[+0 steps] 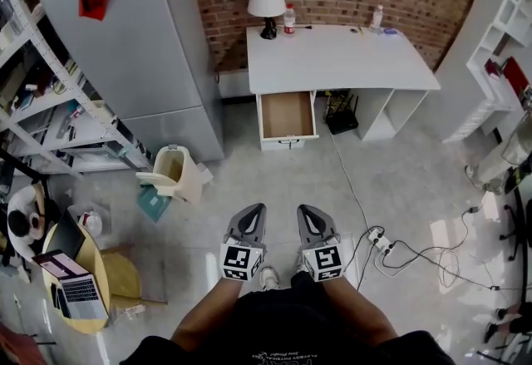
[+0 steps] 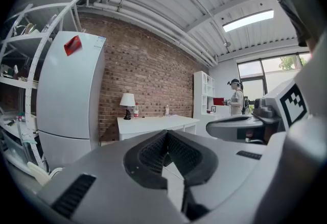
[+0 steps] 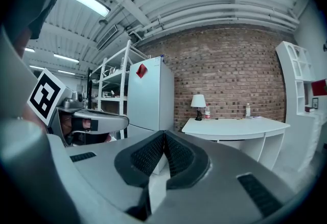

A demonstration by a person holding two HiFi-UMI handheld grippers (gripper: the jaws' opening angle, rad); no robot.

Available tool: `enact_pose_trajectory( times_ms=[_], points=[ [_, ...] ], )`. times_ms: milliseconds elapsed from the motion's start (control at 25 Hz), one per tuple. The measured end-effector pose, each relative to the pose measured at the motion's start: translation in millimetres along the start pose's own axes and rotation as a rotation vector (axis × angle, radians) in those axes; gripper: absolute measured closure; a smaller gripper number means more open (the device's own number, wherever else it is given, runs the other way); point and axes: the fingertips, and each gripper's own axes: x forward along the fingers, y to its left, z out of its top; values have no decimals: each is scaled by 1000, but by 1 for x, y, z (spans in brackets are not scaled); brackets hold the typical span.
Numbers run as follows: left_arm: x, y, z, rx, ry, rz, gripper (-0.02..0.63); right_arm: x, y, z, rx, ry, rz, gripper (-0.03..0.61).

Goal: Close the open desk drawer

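A white desk (image 1: 341, 60) stands against the brick wall, and its drawer (image 1: 287, 115) on the left side is pulled out, showing a bare wooden bottom. My left gripper (image 1: 253, 211) and right gripper (image 1: 309, 211) are held side by side well in front of the desk, over the grey floor, both shut with nothing between their jaws. In the left gripper view the desk (image 2: 153, 123) lies beyond the shut left gripper (image 2: 166, 134). The right gripper view has the desk (image 3: 235, 127) to the right of the shut right gripper (image 3: 163, 133).
A grey fridge (image 1: 133, 47) stands left of the desk, with a beige bin (image 1: 174, 174) before it. A lamp (image 1: 267, 6) and bottles sit on the desk. A power strip and cables (image 1: 382, 243) lie on the floor to the right. Metal shelves (image 1: 41, 97) line the left; a person (image 2: 236, 103) stands far right.
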Motion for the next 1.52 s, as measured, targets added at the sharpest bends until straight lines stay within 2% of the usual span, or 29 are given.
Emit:
enact_pose_trajectory(
  times_ms=[480, 1000, 1240, 1360, 1520],
  points=[
    [70, 2, 1, 4, 38, 22, 606, 41, -61, 0, 22, 12, 39, 551],
    [147, 2, -9, -2, 76, 95, 606, 84, -137, -25, 62, 47, 108, 551],
    [166, 8, -17, 13, 102, 119, 606, 104, -155, -31, 62, 52, 158, 551],
    [182, 12, -24, 54, 121, 102, 606, 117, -161, -32, 61, 59, 175, 551],
    [206, 30, -33, 56, 133, 85, 606, 146, -163, -41, 22, 68, 187, 551]
  ],
)
